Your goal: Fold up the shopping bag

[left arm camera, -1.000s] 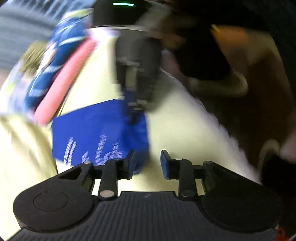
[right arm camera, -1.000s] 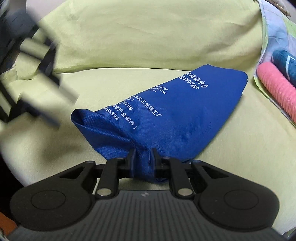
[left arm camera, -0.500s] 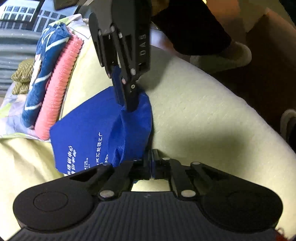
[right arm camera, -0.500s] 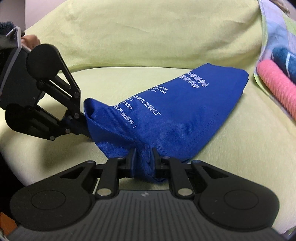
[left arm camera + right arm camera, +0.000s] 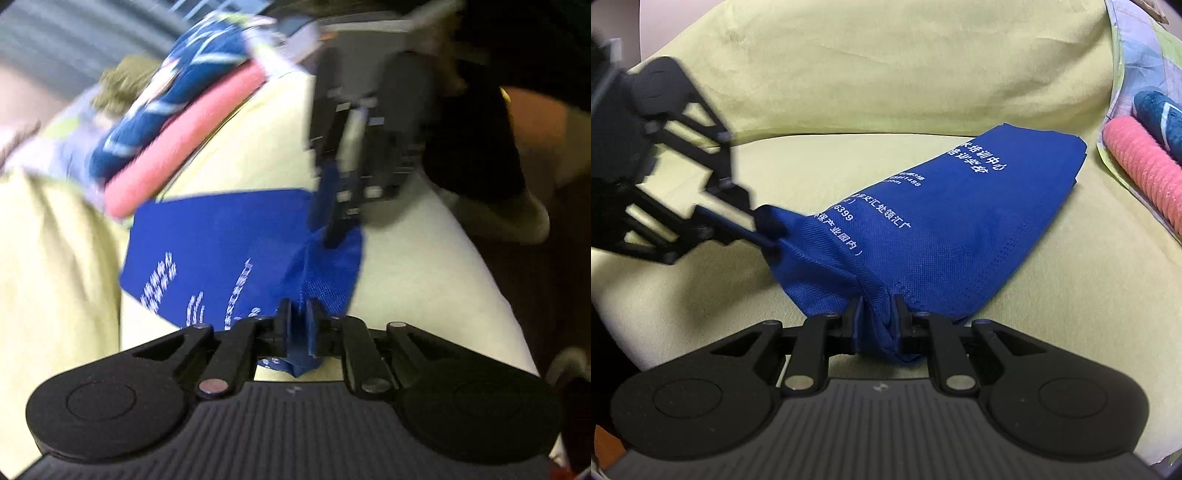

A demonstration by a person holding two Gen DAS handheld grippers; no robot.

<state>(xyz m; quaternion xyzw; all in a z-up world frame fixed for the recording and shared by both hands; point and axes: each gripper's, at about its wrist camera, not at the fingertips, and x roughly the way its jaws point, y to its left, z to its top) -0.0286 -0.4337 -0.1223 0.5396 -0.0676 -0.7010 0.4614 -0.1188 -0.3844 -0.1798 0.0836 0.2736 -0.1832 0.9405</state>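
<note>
A yellow-green sofa cushion (image 5: pixel 886 206), soft and slightly napped, fills both views, with a plump back cushion (image 5: pixel 879 62) of the same cloth rising toward 12 o'clock in the right wrist view. On the seat lies the blue shopping bag (image 5: pixel 960 229), a non-woven fabric with a fine dimpled weave and white printed lettering, gathered into a long wedge that widens toward 1 o'clock and narrows toward the camera.

The right gripper (image 5: pixel 877 314), black plastic with ribbed housing, has its jaws clenched on a bunched fold of the bag's near edge at 6 o'clock; cloth bulges out below the pads. The left gripper (image 5: pixel 764 236) comes in from 9 o'clock in that view, its fingertips at the bag's pointed corner. In its own blurred view the left gripper (image 5: pixel 297 319) has a pleat of blue cloth between its pads, which press on it, while its jaws are easing apart.

At 2 o'clock from the bag, on a patterned pale cloth (image 5: pixel 1126 74), rest a pink ribbed roll (image 5: pixel 1145 173) and, just beside it, a dark blue towel (image 5: pixel 1160 114) with light stripes.
</note>
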